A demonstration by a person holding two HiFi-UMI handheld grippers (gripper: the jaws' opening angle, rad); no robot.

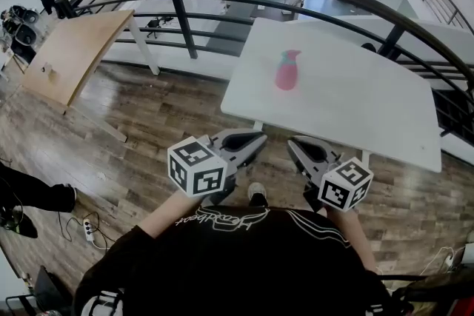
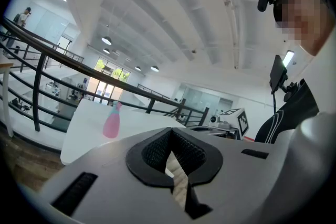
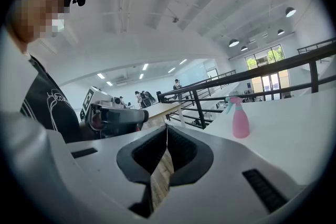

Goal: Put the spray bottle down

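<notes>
The left gripper (image 1: 257,138) and right gripper (image 1: 295,146) each have their jaws pressed together on nothing. The 2 are held side by side, near each other, close to the near edge of the white table (image 1: 370,115). Ahead of both and well apart from them, the pink spray bottle (image 1: 287,70) stands upright on that table.
</notes>
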